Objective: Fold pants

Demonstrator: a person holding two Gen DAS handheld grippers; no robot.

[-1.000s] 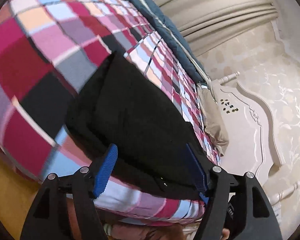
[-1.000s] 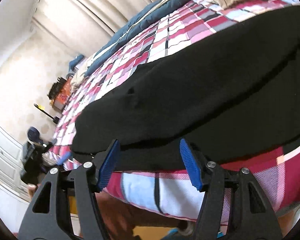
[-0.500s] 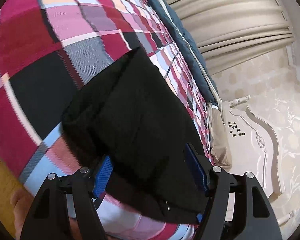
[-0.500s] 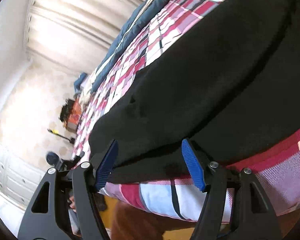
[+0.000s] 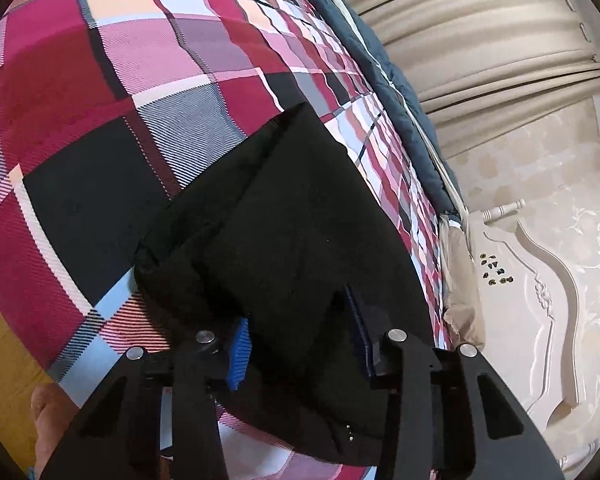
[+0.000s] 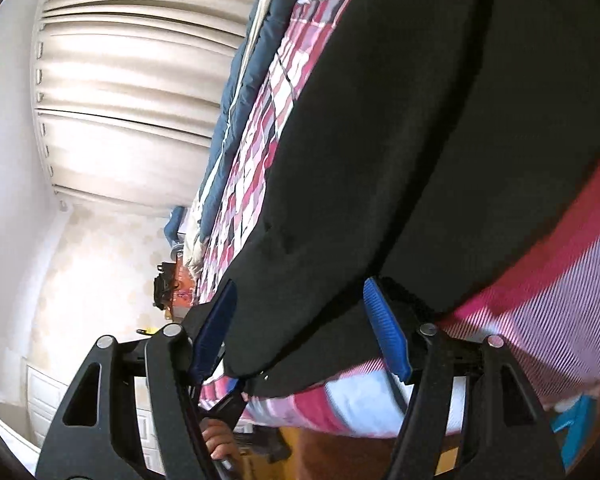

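Lying across the lower centre of both frames on a plaid bedspread (image 5: 148, 92): black pants (image 5: 284, 216). Closing around their near edge: left tool (image 5: 300, 340). Gaping around the hem, not pinching: right tool (image 6: 304, 328).

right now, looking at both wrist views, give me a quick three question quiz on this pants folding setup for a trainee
1. True or false: the black pants lie on a plaid bedspread.
2. Which tongs are closing on the cloth: A the left tongs, B the right tongs?
3. Fill in: in the right wrist view, the edge of the pants lies ____ the two blue pads.

Key
1. True
2. A; the right tongs stand open around the edge of the pants.
3. between
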